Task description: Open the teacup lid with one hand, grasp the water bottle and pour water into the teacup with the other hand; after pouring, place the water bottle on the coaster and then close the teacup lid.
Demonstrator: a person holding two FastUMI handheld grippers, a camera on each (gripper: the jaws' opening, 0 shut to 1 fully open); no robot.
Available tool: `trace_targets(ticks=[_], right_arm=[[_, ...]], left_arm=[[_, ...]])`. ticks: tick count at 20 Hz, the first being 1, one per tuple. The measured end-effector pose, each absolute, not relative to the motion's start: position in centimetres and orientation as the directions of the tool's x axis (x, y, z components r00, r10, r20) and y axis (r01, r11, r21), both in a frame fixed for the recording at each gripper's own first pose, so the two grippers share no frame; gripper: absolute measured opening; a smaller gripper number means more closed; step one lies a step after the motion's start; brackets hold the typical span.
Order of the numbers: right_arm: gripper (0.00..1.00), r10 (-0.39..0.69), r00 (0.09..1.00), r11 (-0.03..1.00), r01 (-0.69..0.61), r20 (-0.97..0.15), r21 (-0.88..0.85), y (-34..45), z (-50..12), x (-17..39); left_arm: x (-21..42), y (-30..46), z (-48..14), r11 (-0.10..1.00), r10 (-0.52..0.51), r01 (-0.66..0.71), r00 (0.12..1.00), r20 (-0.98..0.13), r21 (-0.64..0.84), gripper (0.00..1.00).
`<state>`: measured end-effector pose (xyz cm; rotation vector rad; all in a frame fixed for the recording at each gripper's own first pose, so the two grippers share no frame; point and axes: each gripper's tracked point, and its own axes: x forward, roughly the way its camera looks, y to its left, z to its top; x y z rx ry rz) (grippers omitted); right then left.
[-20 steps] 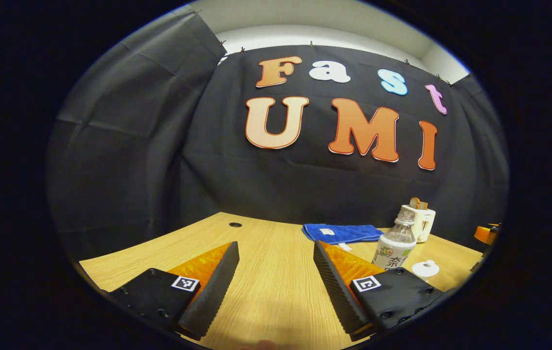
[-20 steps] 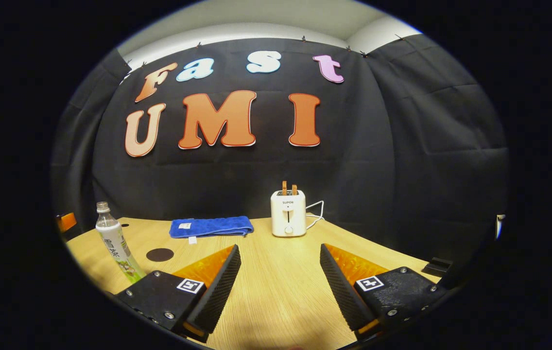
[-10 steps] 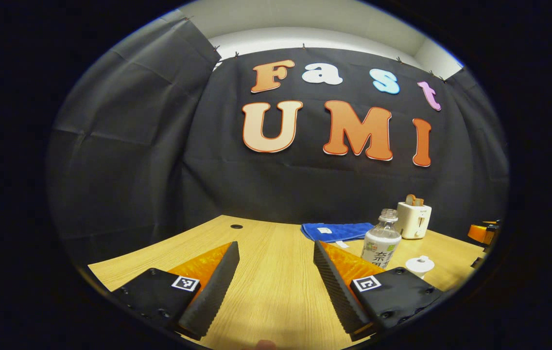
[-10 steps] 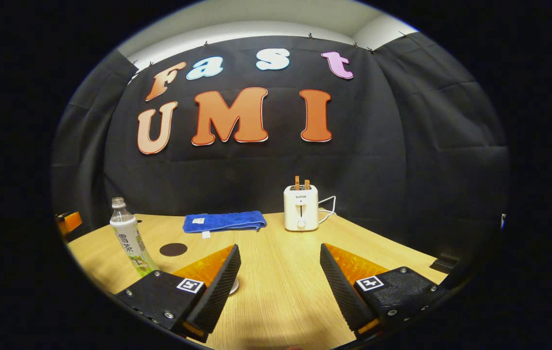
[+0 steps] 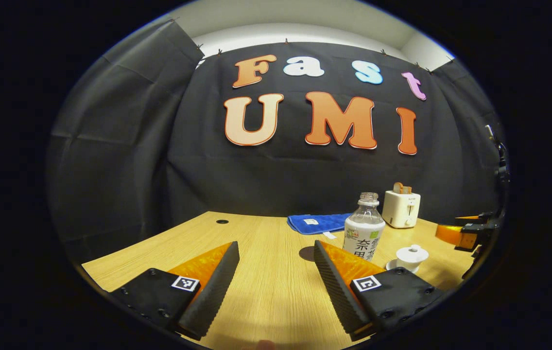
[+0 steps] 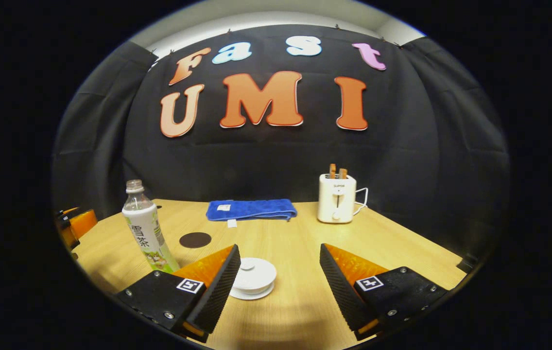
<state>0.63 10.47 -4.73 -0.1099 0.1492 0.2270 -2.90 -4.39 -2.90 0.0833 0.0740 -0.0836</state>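
A clear water bottle (image 5: 364, 228) (image 6: 146, 228) with a white and green label stands upright on the wooden table, no cap on its neck. A white lidded teacup (image 6: 253, 278) (image 5: 411, 256) rests on its saucer, lid in place. A dark round coaster (image 6: 195, 239) (image 5: 306, 253) lies flat beyond the bottle. My left gripper (image 5: 276, 282) is open over bare wood, the bottle just behind its right finger. My right gripper (image 6: 280, 287) is open, with the teacup a little ahead, beside its left finger. The right gripper (image 5: 465, 236) also shows at the far right of the left gripper view.
A folded blue towel (image 6: 251, 209) (image 5: 316, 223) lies at the back of the table (image 6: 300, 248). A white toaster (image 6: 337, 198) (image 5: 401, 208) holding toast stands to its right, cord trailing. A small dark hole (image 5: 222, 221) marks the far left tabletop.
Both views shifted: the bottle and teacup now sit nearer and more central. The teacup came into sight between the right gripper's fingers. Both grippers stayed open.
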Motion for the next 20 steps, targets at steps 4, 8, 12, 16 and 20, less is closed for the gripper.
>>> trace_targets(ticks=[4, 8, 12, 16, 20], right_arm=[[0.97, 0.220, 0.941, 0.961, -0.254, -0.256, -0.108, 12.3, -7.1, 2.4], [0.82, 0.217, 0.923, 0.959, -0.262, -0.316, -0.106, 13.2, -9.0, 3.3], [0.68, 0.221, 0.917, 0.957, -0.270, -0.332, -0.109, 13.8, -9.3, 3.6], [0.48, 0.228, 0.908, 0.955, -0.279, -0.350, -0.104, 14.3, -9.5, 3.8], [0.25, 0.211, 0.912, 0.955, -0.270, -0.351, -0.127, 13.9, -9.2, 3.9]], left_arm=[[-2.8, -4.3, -3.3, 0.992, -0.086, 0.093, 0.992, -0.088, 0.080, 0.99], [-2.6, -3.8, -3.9, 0.992, -0.076, 0.087, 0.991, -0.107, 0.093, 0.99], [-2.2, -3.5, -4.6, 0.992, -0.073, 0.085, 0.990, -0.124, 0.092, 0.99], [-1.9, -3.3, -5.0, 0.993, -0.069, 0.081, 0.989, -0.134, 0.085, 0.99], [-1.8, -3.4, -5.4, 0.993, -0.071, 0.083, 0.987, -0.142, 0.083, 0.99]])
